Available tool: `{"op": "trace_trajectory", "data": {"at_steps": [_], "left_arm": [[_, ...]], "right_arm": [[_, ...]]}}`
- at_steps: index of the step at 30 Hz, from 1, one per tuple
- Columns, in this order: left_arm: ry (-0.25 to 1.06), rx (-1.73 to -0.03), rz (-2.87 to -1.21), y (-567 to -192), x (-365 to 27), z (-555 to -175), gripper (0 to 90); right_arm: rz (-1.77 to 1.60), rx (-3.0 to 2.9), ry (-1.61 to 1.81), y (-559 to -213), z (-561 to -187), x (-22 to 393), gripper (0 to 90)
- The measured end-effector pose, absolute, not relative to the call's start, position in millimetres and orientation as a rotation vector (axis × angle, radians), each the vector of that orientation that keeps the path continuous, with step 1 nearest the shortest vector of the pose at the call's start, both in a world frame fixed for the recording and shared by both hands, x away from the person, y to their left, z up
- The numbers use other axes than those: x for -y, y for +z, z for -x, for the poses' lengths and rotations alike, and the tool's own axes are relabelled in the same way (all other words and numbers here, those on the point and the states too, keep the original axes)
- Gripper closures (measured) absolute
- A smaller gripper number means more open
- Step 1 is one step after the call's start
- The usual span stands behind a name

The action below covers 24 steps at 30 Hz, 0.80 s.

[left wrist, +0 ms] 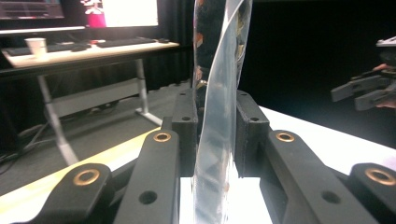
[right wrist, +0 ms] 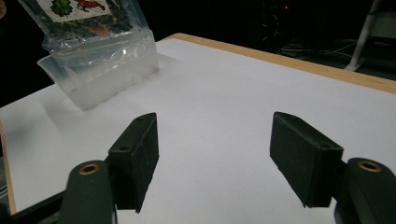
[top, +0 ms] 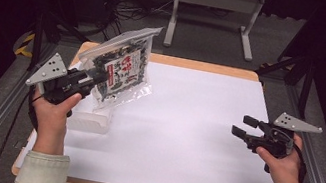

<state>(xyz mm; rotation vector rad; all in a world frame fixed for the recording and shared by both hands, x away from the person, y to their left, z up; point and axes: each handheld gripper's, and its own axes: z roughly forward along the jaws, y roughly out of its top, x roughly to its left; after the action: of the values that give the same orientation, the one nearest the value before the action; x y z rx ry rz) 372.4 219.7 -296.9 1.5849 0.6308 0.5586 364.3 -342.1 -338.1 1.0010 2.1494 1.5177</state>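
A clear printed snack bag (top: 122,66) is held tilted above a translucent plastic container (top: 89,122) at the white table's (top: 191,147) left edge, clamped by the left gripper (top: 97,79), while the right gripper (top: 244,126) is kept open, well apart.

1. The bag (top: 119,66) was glossy clear plastic film with a printed label.
2. Beneath the bag, the tray (right wrist: 100,77) looked frosted, translucent plastic.
3. The table (top: 206,67) showed a pale wood edge under a matt white sheet (top: 195,127).
4. Both grippers' jaws looked matt black with brass-coloured rivets.
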Motion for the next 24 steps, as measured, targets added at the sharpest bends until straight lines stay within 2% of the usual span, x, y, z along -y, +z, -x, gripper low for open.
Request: {"op": "trace_trajectory", "data": {"at_steps": [12, 24], "left_arm": [[0.651, -0.701, -1.557, -300, -253, -361, 74.2], [0.706, -0.765, -1.537, -304, -265, -362, 74.2]], "right_arm": [[-0.984, -2.177, 1.527, -340, -372, 334, 33.8], [-0.987, -2.181, 1.526, -341, -373, 334, 34.0]]}}
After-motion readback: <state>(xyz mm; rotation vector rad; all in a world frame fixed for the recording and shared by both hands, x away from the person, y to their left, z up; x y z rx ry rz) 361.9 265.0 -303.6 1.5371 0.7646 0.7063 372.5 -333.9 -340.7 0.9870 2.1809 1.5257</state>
